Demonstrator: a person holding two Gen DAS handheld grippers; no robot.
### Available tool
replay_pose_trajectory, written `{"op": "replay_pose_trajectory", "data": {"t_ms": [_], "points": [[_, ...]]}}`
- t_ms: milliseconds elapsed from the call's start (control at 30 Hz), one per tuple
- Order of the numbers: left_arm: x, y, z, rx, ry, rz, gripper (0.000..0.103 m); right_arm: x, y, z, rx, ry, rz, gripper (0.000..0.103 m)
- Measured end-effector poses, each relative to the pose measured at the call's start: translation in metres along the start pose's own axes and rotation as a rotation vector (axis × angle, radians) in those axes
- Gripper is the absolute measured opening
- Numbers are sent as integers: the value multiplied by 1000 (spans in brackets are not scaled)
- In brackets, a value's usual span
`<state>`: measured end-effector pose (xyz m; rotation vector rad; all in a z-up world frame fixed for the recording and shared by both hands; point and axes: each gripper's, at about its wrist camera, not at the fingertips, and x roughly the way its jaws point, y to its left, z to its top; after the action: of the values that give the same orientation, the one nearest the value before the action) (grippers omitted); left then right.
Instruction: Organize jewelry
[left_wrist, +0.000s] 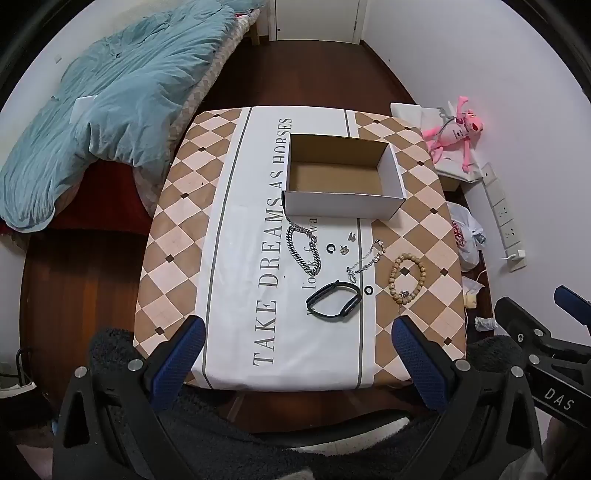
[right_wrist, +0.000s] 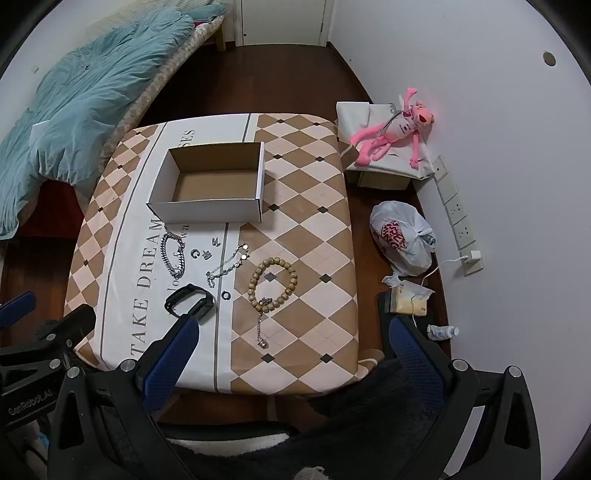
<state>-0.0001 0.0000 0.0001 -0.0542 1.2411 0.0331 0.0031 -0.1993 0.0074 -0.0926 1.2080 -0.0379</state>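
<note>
From my feed the box (left_wrist: 343, 173) sits at the far side of the surface (left_wrist: 177, 236). In front of it: chain bracelet (left_wrist: 304, 249) left, wristband (left_wrist: 334, 299) nearest me, bead bracelet (left_wrist: 406, 275) right. Bed (left_wrist: 103, 103) off left.

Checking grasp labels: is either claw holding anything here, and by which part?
Nothing is held. The left claw and right claw hang open above the table; all jewelry lies loose on it.

Your two wrist cams both look steeply down from the near edge, sharing the table (left_wrist: 177, 236) and box (right_wrist: 207, 208).
</note>
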Motion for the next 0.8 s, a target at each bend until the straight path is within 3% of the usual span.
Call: {"op": "replay_pose_trajectory", "data": {"t_ms": [800], "points": [[-14,7,0,-6,-10,-4,103,-7,3,-2,1,-9,7,103]]}}
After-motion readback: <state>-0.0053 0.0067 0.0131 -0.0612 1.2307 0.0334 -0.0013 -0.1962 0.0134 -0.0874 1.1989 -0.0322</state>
